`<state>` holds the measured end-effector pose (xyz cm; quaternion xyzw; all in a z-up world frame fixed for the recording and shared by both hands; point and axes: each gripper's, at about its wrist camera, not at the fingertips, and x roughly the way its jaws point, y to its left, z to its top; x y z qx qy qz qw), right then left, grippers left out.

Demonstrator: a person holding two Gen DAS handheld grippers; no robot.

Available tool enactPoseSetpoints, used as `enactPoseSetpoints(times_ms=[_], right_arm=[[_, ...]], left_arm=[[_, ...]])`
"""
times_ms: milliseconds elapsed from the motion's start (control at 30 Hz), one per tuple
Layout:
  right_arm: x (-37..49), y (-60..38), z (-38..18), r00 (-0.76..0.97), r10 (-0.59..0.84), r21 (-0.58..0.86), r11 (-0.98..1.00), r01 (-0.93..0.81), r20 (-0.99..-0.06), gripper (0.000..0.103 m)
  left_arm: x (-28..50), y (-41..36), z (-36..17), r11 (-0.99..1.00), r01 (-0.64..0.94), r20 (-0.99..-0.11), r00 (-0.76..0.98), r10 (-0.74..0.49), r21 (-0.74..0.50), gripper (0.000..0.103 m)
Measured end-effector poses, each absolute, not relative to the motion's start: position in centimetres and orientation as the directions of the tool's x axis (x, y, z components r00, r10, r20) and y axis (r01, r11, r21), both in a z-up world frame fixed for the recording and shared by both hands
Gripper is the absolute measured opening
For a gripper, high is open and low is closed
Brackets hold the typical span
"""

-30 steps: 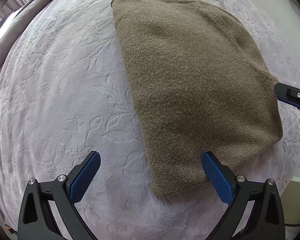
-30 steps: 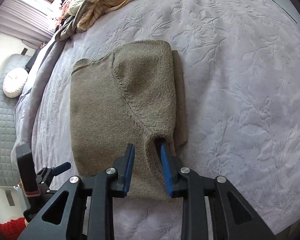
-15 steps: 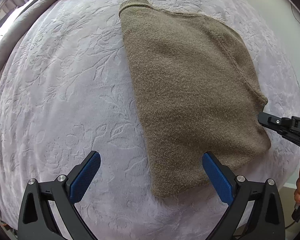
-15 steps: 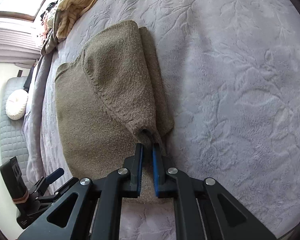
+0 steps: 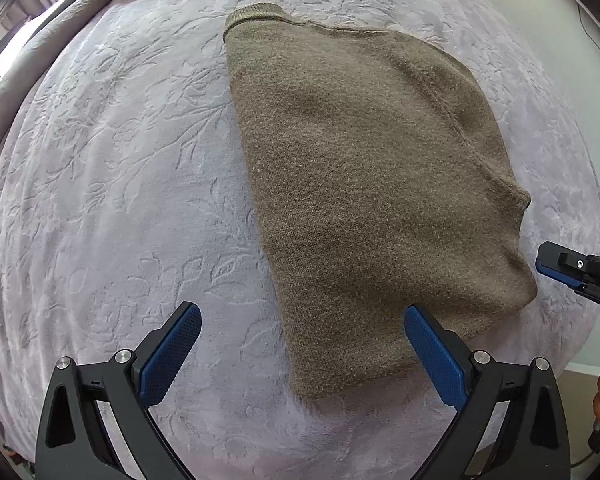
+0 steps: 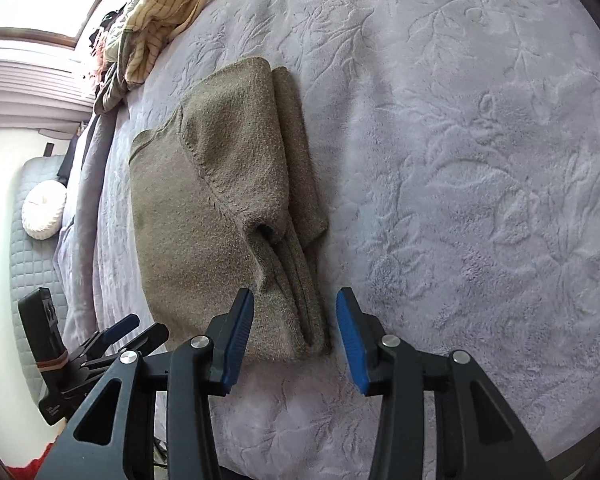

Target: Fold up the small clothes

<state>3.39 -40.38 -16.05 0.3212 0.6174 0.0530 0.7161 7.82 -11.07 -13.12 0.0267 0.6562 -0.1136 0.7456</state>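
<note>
Folded brown sweater [image 5: 364,200] flat on bed [image 5: 112,168], frame center. Left gripper [image 5: 300,344] jaws spread wide at near hem; right gripper [image 6: 296,320] jaws spread, nothing pinched.

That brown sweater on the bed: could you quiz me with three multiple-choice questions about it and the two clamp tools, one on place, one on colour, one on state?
1. Where does the brown sweater lie?
A. On the embossed lilac bedspread
B. On a wooden floor
C. On a chair

2. What colour are the pads inside the tool fingers?
A. Red
B. Blue
C. White

3. How is the right gripper just now?
A. Clamped on a sleeve
C. Out of sight
B. Open, straddling the sweater's near folded edge

Answers: 1 A, the bedspread surrounds it on every side; 2 B, blue shows on both tools, including the left gripper; 3 B, both pads stand apart from the fabric.
</note>
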Motion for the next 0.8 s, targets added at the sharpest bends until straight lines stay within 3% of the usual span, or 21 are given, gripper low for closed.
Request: enactPoseSetpoints(times_ms=[100, 367, 500, 800], right_arm=[[3.3, -40.5, -16.2, 0.227, 0.474, 0.525, 0.787, 0.325, -0.851, 0.057], [3.2, -41.6, -16.4, 0.233, 0.484, 0.537, 0.777, 0.328, -0.843, 0.066], [4.0, -42.1, -16.2, 0.251, 0.496, 0.555, 0.770, 0.316, -0.831, 0.078], [7.1, -42.0, -15.8, 0.254, 0.523, 0.577, 0.783, 0.233, -0.813, 0.083]], left_arm=[[8.0, -11.1, -13.3, 0.974, 0.198, -0.985, 0.105, -0.137, -0.114, 0.102], [9.4, -9.6, -12.9, 0.966, 0.144, -0.968, 0.101, -0.229, -0.214, 0.102], [10.6, -9.0, -12.8, 0.960, 0.120, -0.961, 0.081, -0.264, -0.253, 0.102], [14.3, -7.7, -12.3, 0.968, 0.086, -0.957, 0.150, -0.247, -0.236, 0.102]])
